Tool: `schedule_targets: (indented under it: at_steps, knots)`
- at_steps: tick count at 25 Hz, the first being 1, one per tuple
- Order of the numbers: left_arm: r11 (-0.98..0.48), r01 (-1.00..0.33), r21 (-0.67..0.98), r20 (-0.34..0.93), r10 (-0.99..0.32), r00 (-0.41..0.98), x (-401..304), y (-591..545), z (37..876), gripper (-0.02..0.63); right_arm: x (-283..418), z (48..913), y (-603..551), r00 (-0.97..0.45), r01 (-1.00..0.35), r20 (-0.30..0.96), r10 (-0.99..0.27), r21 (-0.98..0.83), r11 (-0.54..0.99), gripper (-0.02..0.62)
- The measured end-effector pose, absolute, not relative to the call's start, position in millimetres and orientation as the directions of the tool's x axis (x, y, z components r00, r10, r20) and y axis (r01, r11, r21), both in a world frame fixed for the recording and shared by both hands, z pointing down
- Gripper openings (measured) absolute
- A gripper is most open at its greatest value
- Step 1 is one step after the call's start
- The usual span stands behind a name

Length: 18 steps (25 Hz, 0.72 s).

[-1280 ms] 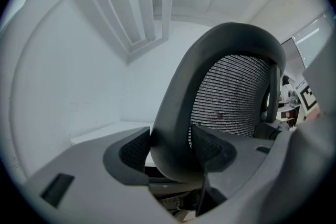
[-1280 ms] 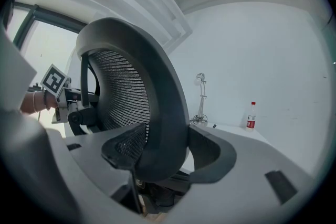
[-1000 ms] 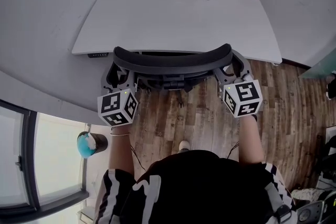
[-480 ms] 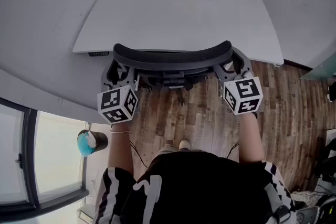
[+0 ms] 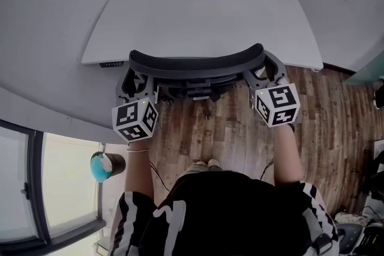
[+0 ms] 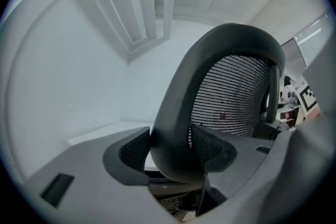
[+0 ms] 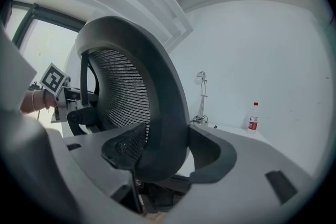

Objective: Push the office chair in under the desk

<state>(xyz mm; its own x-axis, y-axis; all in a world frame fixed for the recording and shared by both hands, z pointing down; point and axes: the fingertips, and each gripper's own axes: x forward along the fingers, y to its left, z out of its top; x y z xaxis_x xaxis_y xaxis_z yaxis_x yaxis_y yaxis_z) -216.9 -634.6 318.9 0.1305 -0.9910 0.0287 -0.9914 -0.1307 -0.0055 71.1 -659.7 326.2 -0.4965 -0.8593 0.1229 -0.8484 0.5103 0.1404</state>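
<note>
**Grip.** The left gripper (image 6: 170, 150) has its jaws closed on the left edge of the backrest frame (image 6: 176, 113), one pad on the mesh side and one on the outer side. The right gripper (image 7: 164, 152) clamps the right edge of the same frame in the same way. Neither holds anything else.

**Task object.** The office chair (image 5: 198, 66) stands at the near edge of the white desk (image 5: 198, 15). Its curved backrest lies just beside that edge, and the seat is out of sight beneath the desktop. The person stands on the wooden floor (image 5: 222, 135) behind it.

**Step in hand.** By my assessment, this is the last part of the push, with the chair nearly home. The next move calls for a short, even forward push from both grippers so the chair does not swivel. The jaws then need to open and draw back toward the person.

**Differences between views.**
- Only the head view shows how the chair sits against the desk edge. It hides the jaw contact under the marker cubes.
- Only the gripper views show the clamp and the backrest mesh.
- The right gripper view shows the desk lamp (image 7: 201, 81) standing upright and the bottle (image 7: 253, 118) at the far right. The left gripper view shows neither.
</note>
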Motion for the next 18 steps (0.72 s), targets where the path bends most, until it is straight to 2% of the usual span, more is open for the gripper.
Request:
schedule_targets:
  at_steps: [18]
  knots:
    - [-0.169, -0.986, -0.005, 0.045, -0.985, 0.168, -238.7, -652.2, 318.7, 0.247, 49.9, 326.2, -665.5, -0.446, -0.874, 0.144, -0.883, 0.143, 0.465, 0.255]
